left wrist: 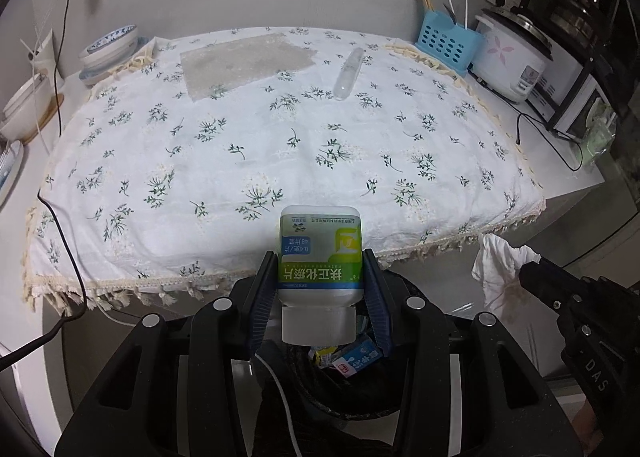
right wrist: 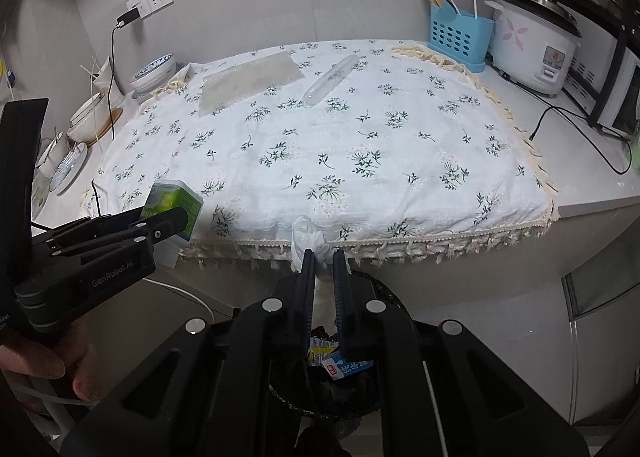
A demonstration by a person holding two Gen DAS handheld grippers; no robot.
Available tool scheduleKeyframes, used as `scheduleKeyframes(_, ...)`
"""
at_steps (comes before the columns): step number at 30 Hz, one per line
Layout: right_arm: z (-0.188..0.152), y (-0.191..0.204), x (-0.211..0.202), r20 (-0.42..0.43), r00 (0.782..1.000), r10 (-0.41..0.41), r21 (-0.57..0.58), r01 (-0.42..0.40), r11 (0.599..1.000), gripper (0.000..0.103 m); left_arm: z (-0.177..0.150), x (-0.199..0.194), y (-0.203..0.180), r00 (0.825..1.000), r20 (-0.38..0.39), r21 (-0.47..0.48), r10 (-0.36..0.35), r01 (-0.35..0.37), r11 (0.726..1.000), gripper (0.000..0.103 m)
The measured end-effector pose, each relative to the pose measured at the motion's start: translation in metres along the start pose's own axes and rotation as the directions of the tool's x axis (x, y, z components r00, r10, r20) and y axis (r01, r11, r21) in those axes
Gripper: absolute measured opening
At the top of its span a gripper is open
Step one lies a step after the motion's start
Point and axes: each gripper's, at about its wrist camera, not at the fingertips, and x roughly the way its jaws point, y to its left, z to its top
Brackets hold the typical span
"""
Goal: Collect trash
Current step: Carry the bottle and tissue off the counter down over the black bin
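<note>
Below the fringed front edge of the white floral tablecloth (left wrist: pixel 280 129), a black-lined trash bin (left wrist: pixel 352 397) sits on the floor with a blue-and-white carton (left wrist: pixel 362 359) and yellow wrappers already inside. Left gripper (left wrist: pixel 320 289) has its jaws partly open and clamped on a white plastic pill bottle with a green-and-blue label (left wrist: pixel 320 253), bottle upside down, cap end toward the bin, hanging right above the bin mouth. Right gripper (right wrist: pixel 323 269) has its jaws closed down tight, pinching a crumpled white tissue wad (right wrist: pixel 306 237), also above the bin, just in front of the cloth fringe. From the left wrist view the tissue (left wrist: pixel 500 261) hangs off the right gripper's tips, to the right of the bottle, not touching it. A hand (right wrist: pixel 48 365) grips the left gripper's handle. Still on the cloth, well back from the edge: a clear flattened plastic tube (left wrist: pixel 349 73) and a translucent plastic sheet (left wrist: pixel 244 61), near each other but apart. Back right on the counter: blue perforated utensil holder (left wrist: pixel 446 43) and a white rice cooker with a pink flower print (left wrist: pixel 512 57). Back left: stacked blue-and-white bowls (left wrist: pixel 108 51).
</note>
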Motion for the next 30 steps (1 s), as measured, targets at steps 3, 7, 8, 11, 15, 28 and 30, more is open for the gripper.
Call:
scheduleKeyframes(3, -0.011, -0.003, 0.004, -0.024, 1.000, -0.002, -0.001, 0.002, 1.000, 0.008, -0.014, 0.005, -0.005, 1.000, -0.007, 0.007, -0.009, 0.009, 1.000, 0.041)
scheduleKeyframes(7, -0.028, -0.008, 0.012, -0.059, 0.998, -0.006, 0.000, 0.006, 1.000, 0.008, -0.033, 0.013, -0.010, 0.999, -0.023, 0.009, -0.025, 0.026, 1.000, 0.041)
scheduleKeyframes(8, -0.032, -0.009, 0.013, -0.066, 0.998, -0.007, 0.001, 0.007, 1.000, 0.008, -0.037, 0.015, -0.012, 0.999, -0.031, 0.011, -0.027, 0.027, 1.000, 0.041)
scheduleKeyframes(11, -0.043, -0.014, 0.020, -0.089, 0.996, -0.015, 0.004, 0.015, 1.000, 0.008, -0.050, 0.024, -0.018, 0.998, -0.055, 0.020, -0.032, 0.033, 0.999, 0.041)
scheduleKeyframes(15, -0.056, -0.021, 0.031, -0.119, 0.992, -0.027, 0.009, 0.028, 1.000, 0.008, -0.067, 0.038, -0.029, 0.996, -0.083, 0.044, -0.034, 0.038, 0.998, 0.041)
scheduleKeyframes(28, -0.095, -0.048, 0.058, -0.213, 0.974, -0.074, 0.029, 0.082, 0.996, 0.008, -0.101, 0.088, -0.054, 0.980, -0.194, 0.082, -0.044, 0.061, 0.995, 0.042)
scheduleKeyframes(30, -0.098, -0.051, 0.060, -0.222, 0.972, -0.073, 0.037, 0.083, 0.996, 0.008, -0.102, 0.094, -0.058, 0.978, -0.199, 0.084, -0.055, 0.073, 0.994, 0.042)
